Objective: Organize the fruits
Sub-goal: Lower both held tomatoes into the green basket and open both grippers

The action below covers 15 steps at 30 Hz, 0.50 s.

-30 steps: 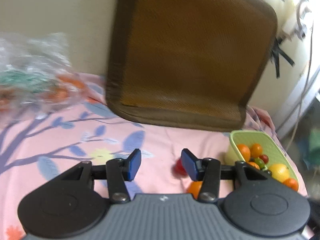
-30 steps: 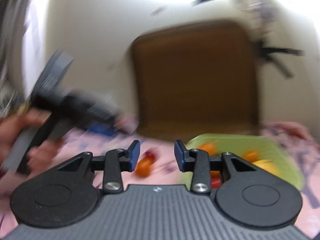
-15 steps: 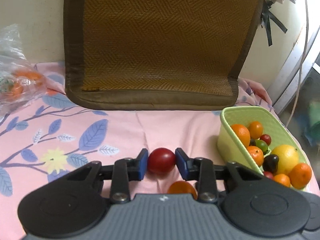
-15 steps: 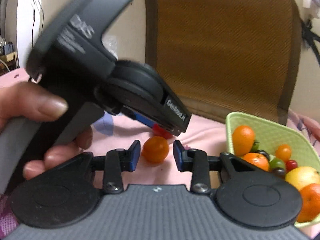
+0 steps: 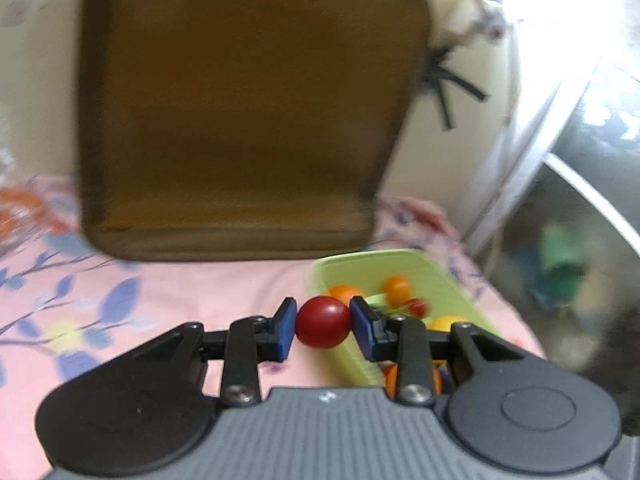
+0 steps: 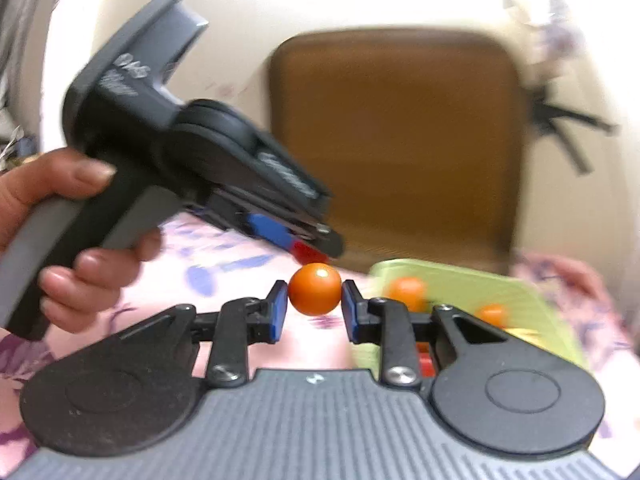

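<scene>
My left gripper is shut on a round red fruit and holds it lifted, just left of the light green basket. My right gripper is shut on a small orange fruit above the pink cloth. The basket holds several orange, red and yellow fruits. In the right wrist view the left gripper shows from the side, held by a hand, with the red fruit between its blue pads.
A brown woven cushion leans upright against the wall behind the basket. The pink floral cloth covers the surface. A clear plastic bag with orange fruit lies at far left. The surface's edge drops off at right.
Both grippers have lifted their fruits off the cloth and moved right, toward the basket. The views are blurred from motion.
</scene>
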Each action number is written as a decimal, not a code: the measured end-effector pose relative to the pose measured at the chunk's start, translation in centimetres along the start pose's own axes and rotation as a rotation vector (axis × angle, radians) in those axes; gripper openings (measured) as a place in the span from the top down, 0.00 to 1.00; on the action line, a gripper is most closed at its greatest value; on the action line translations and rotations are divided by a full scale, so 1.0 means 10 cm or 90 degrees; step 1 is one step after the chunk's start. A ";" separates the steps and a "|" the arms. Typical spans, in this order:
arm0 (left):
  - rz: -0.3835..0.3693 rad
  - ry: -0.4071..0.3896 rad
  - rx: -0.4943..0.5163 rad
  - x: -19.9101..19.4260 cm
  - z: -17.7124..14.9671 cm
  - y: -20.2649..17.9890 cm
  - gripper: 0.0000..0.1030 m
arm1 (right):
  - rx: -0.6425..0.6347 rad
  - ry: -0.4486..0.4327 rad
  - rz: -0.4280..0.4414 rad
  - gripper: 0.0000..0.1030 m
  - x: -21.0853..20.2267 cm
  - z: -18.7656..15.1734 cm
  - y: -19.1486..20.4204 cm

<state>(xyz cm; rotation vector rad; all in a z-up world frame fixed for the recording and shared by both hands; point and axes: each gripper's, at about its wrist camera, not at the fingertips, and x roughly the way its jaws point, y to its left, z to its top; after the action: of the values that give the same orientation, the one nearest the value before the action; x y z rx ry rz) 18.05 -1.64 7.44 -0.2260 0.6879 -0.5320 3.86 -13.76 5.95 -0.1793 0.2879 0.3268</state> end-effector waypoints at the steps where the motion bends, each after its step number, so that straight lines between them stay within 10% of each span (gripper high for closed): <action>1: -0.007 0.000 0.007 0.03 0.01 -0.10 0.71 | 0.011 -0.010 -0.019 0.70 -0.07 -0.01 -0.11; 15: 0.099 0.007 0.102 0.80 0.07 -0.93 0.71 | 0.126 -0.016 -0.107 0.69 -0.06 -0.19 -0.98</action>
<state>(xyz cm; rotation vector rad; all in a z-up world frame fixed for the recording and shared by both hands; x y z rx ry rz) 20.08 -13.73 7.04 -0.0195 0.6645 -0.4377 6.15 -23.47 5.57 -0.0034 0.2766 0.1320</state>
